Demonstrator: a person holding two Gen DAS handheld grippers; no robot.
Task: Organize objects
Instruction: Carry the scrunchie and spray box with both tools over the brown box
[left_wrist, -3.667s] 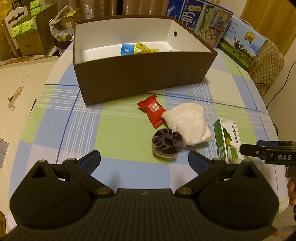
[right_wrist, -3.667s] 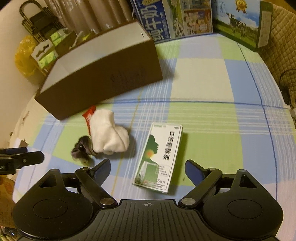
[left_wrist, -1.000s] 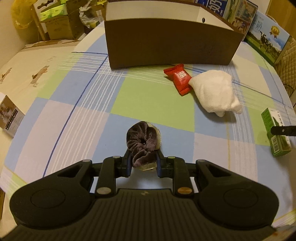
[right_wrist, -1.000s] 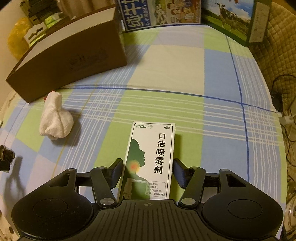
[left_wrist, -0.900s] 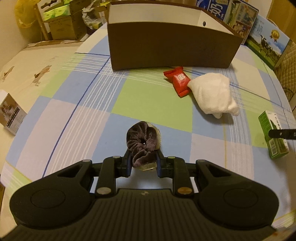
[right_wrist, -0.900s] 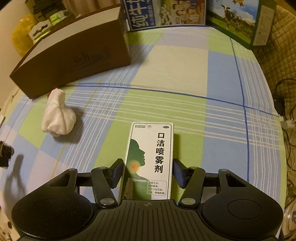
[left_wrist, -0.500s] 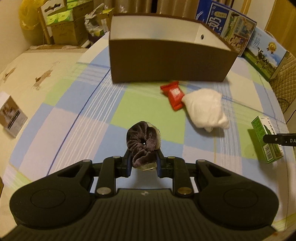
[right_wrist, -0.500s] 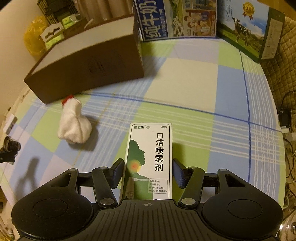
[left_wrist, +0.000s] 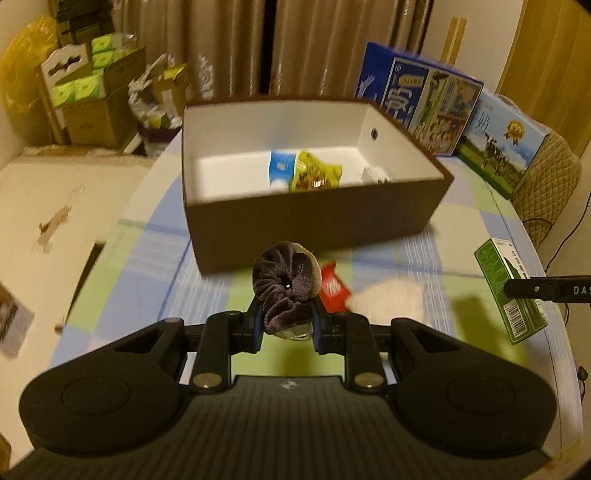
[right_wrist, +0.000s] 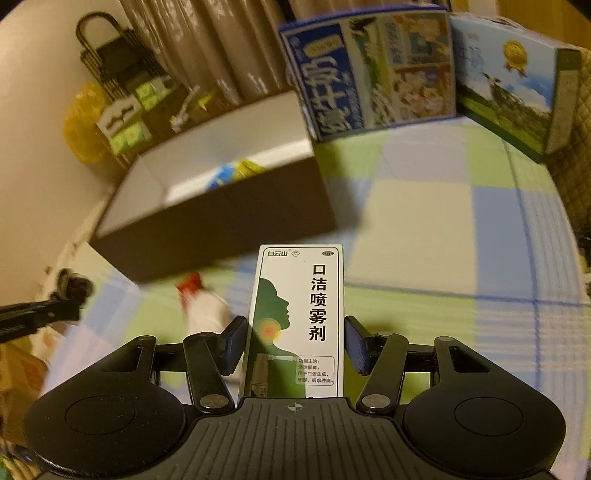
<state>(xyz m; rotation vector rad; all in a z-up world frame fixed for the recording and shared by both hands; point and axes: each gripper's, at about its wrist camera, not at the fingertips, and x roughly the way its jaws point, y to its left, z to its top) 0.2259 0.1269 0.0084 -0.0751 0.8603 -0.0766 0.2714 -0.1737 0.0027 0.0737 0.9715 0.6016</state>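
My left gripper (left_wrist: 287, 325) is shut on a dark velvet scrunchie (left_wrist: 286, 286), held in the air in front of the brown box (left_wrist: 314, 229). My right gripper (right_wrist: 295, 345) is shut on a green and white spray carton (right_wrist: 297, 317), lifted above the checked tablecloth. That carton (left_wrist: 511, 291) also shows at the right of the left wrist view. The box has a white inside holding a blue packet (left_wrist: 280, 168), a yellow snack bag (left_wrist: 314, 175) and a crumpled white thing. A red snack packet (left_wrist: 334, 288) and a white rolled cloth (left_wrist: 391, 302) lie on the table before the box.
Two milk cartons (left_wrist: 421, 107) (left_wrist: 502, 144) stand at the table's far right, beyond the box. Cardboard boxes with green packs (left_wrist: 88, 96) and a yellow bag (left_wrist: 18, 70) sit on the floor at the left. A quilted chair back (left_wrist: 546, 184) stands at the right.
Both grippers have risen and tilted up toward the box, carrying the scrunchie and the carton off the table. The box's inside now shows in both views.
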